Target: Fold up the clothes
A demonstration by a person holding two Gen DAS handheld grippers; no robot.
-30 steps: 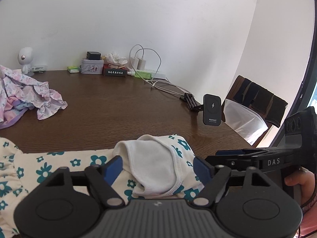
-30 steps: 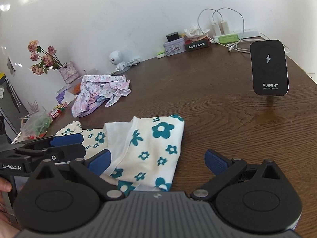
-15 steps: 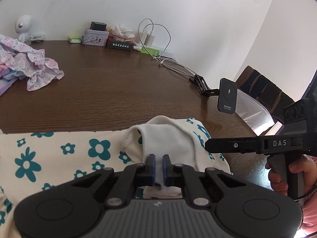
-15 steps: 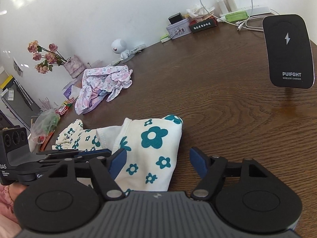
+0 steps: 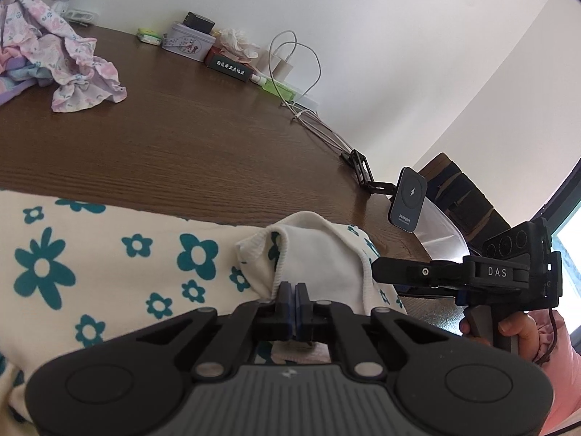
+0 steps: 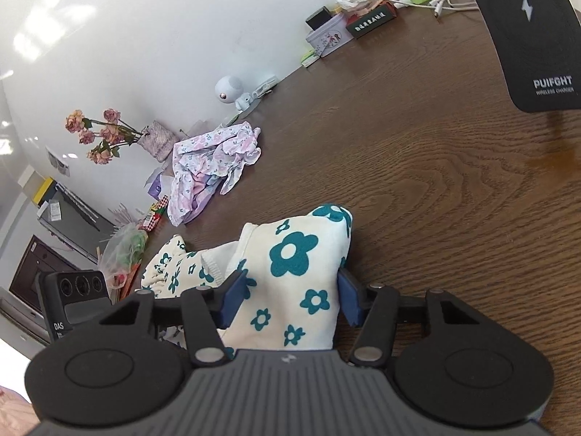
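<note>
the flowered garment [image 5: 109, 272] lies on the desk [image 5: 203, 152], its length running off to the left. the left gripper [image 5: 292, 303] has its jaws pinched on the white edge; the right gripper [image 6: 287, 299] is closing, jaws straddling the folded end.

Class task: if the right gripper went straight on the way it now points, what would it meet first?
Probably the teal-flowered garment, already between the closing right gripper jaws; beyond lies bare table.

cream teal-flowered garment [image 5: 109, 261], dark brown table [image 5: 181, 145]
</note>
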